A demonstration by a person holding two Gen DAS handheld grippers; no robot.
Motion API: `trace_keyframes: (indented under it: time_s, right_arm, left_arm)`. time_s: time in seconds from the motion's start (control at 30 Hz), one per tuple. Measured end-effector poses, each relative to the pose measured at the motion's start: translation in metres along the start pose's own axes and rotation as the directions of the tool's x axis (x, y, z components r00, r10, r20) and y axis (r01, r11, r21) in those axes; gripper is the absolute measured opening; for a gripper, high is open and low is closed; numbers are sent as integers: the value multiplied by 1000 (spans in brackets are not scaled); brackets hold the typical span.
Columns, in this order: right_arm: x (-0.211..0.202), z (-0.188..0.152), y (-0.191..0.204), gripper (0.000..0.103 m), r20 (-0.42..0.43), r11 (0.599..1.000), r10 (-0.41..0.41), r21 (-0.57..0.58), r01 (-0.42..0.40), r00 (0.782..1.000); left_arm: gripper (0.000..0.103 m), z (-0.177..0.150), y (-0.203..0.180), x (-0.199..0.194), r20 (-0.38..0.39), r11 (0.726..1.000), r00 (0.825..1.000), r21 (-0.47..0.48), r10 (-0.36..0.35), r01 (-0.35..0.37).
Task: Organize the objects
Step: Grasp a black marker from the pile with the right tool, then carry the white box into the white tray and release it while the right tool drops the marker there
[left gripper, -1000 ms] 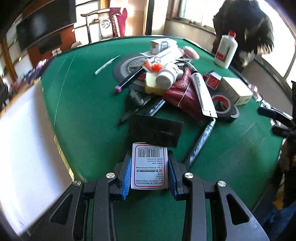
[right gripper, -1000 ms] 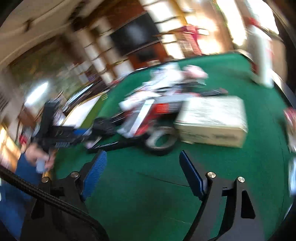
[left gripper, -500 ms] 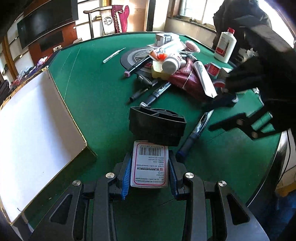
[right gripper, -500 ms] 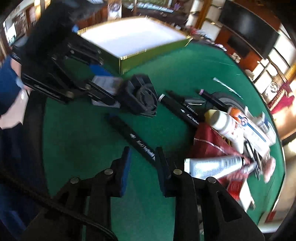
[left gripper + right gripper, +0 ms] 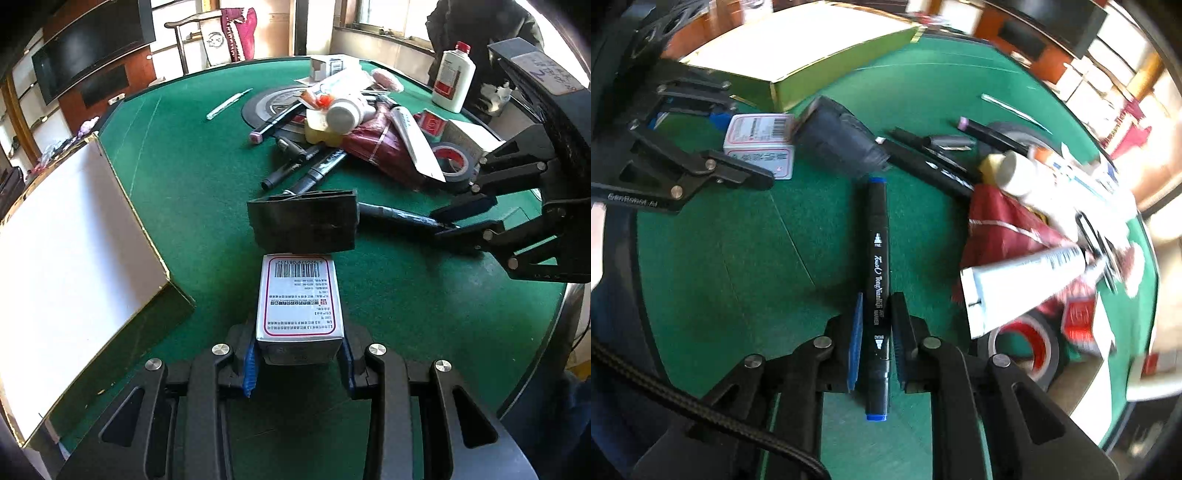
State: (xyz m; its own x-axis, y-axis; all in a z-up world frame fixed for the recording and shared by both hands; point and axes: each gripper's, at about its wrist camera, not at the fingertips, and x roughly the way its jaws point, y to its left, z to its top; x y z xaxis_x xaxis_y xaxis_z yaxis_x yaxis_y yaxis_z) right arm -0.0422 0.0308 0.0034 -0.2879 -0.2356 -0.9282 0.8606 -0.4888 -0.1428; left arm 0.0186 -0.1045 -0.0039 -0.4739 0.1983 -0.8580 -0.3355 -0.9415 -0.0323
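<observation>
My left gripper (image 5: 299, 354) is shut on a small white box with a barcode label (image 5: 300, 299), held low over the green table; the right wrist view shows the box (image 5: 759, 147) too. A black blue-tipped marker (image 5: 877, 258) lies on the felt, and my right gripper (image 5: 877, 299) has its jaws closing on it, blue pads against the barrel. In the left wrist view that right gripper (image 5: 443, 223) reaches in from the right onto the marker (image 5: 399, 216). A black block-shaped object (image 5: 303, 225) sits just beyond the box.
A large white tray with a gold rim (image 5: 162, 273) stands at the left. A pile lies further back: a dark red pouch (image 5: 380, 147), a white tube (image 5: 1015, 280), a white bottle (image 5: 345, 110), a tape roll (image 5: 452, 162), more markers (image 5: 314, 173). The table edge (image 5: 554, 332) curves at the right.
My right gripper swung down to the table, rolled, and closed from wide open around the black marker. The left gripper, still holding the box, drifted slightly; the white tray came into its view.
</observation>
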Motion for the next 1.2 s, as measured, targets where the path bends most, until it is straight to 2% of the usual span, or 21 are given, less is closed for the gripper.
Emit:
trace_keyframes:
  time_s: [0.07,0.13,0.2,0.23,0.27,0.33,0.5,0.63,0.7,0.8,0.87,0.93,0.97,1.07,1.2]
  right_arm:
    - [0,-2,-1,13,7,999,-38,-16,38,999]
    - [3,3,-1,21,7,998,-64,-18,65,998]
    - [3,2,-6,23,11,997,-67,-28,67,998]
    - [4,4,-9,23,12,998,-54,-16,55,998]
    - [7,12,-7,17,11,999,-42,-6,42,999]
    - [6,16,0,13,4,999,-17,47,17,1000]
    - [-1,2,-9,13,39,981,95,166,-101,995]
    - [-12,-10,-18,13,88,954,173,234,-189,981]
    - [-19,-17,-19,13,116,936,214,259,-237,970]
    - [-30,-27,-15,13,159,910,259,289,-296,953]
    - [-32,-28,-7,13,189,888,282,320,-331,941]
    - [-38,-28,-6,13,221,873,298,330,-359,929]
    - [-35,-21,5,13,231,872,293,334,-358,928]
    - [-44,-29,6,13,260,857,303,348,-382,917]
    - [-48,-35,4,13,281,845,312,355,-400,908]
  left_arm:
    - [30,2,1,1,-2,1000,1000,-13,3,-3]
    - [31,4,1,2,-4,1000,1000,-13,17,-17]
    - [31,6,0,4,2,999,1000,-19,26,-26]
    - [30,6,-1,5,5,999,999,-15,33,-33]
    - [30,6,-2,5,11,999,999,-14,39,-39]
    - [30,2,-2,2,24,999,999,-32,37,-36]
    - [30,-12,-2,-10,40,998,999,-58,-13,15]
    - [30,-22,-2,-24,52,996,998,-74,-41,44]
    - [30,-25,-2,-33,67,996,997,-77,-30,35]
    - [30,-25,-6,-52,122,996,991,-62,-52,60]
    - [30,-18,-10,-59,138,996,988,-53,-65,73]
    - [30,-12,-15,-59,138,998,989,-33,-50,55]
    - [30,-9,-16,-59,141,997,989,-38,-54,60]
    - [30,-7,-17,-63,163,996,984,-31,-73,79]
    - [30,-8,-7,-64,170,992,981,-70,-94,107]
